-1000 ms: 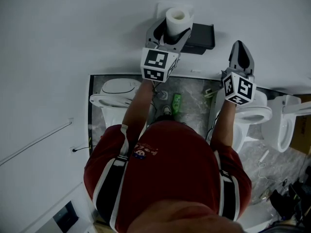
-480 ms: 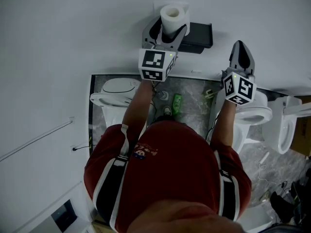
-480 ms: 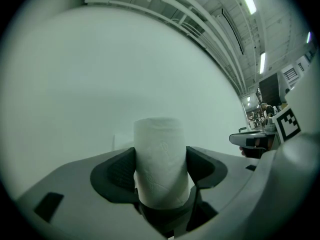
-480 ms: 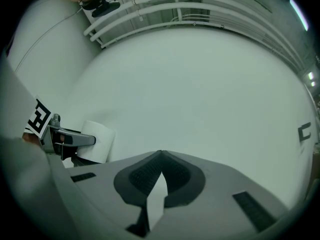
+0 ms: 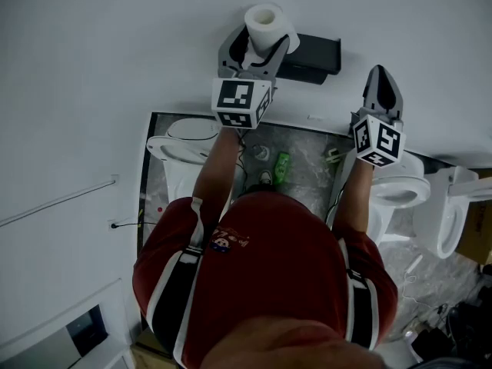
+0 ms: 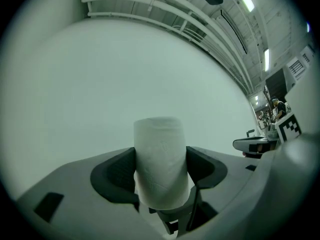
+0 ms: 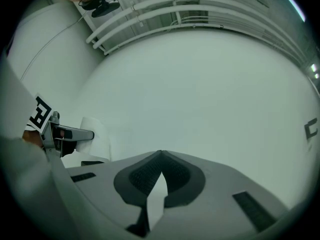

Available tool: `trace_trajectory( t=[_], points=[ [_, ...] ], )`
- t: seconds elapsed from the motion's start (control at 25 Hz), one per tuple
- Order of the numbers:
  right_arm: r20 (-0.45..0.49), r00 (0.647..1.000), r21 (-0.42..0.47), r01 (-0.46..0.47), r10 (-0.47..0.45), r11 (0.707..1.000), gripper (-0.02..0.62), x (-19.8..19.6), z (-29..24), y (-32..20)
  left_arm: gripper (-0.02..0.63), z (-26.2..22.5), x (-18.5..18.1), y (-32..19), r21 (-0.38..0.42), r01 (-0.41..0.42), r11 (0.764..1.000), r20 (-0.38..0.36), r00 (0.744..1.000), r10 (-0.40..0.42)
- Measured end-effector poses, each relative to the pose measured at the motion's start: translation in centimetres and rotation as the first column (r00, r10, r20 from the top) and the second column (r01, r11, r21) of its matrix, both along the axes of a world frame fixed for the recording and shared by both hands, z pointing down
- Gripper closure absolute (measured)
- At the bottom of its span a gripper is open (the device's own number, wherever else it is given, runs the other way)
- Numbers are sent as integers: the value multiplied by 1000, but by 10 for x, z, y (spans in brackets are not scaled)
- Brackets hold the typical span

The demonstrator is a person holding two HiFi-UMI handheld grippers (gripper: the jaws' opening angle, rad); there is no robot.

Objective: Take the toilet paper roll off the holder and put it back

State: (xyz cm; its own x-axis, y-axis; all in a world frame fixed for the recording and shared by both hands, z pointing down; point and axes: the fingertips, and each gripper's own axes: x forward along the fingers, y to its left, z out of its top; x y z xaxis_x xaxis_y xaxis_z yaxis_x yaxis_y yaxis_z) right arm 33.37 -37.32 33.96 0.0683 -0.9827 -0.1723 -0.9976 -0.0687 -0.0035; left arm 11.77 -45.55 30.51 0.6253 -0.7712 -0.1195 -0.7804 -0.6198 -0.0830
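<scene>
Step in hand: the roll (image 5: 264, 23) looked lifted off the holder (image 5: 310, 57), so the return seemed next.
Roll's place: upright against the white wall (image 5: 115, 68), just left of the black holder.
Left gripper (image 5: 256, 51): fingers were clamped on the roll's two sides.
Right gripper (image 5: 381, 75): fingers were pressed together on nothing, right of the holder.
Doing it well: the squeeze needed to stay light so the soft roll kept its shape; its hollow core had to line up with the holder before sliding on.
Toilets (image 5: 178, 141): three, one left and two right.
Grippers: two.
Holder: one.
Roll: one.
Green bottle (image 5: 280, 166): one, on the floor between the toilets.
</scene>
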Motion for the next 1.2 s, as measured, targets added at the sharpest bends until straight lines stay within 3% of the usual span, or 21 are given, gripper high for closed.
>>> trace_trajectory(
  t=[0.6,1.2],
  points=[
    [-13,989,8,145,-145,989,588,-51,-5,5,271,-4,-79,36,-1,185,983,-25,982,-185],
    [-46,970,-21,237,-238,971,588,-91,2,1,270,46,-134,52,-77,321,944,12,947,-321]
  ],
)
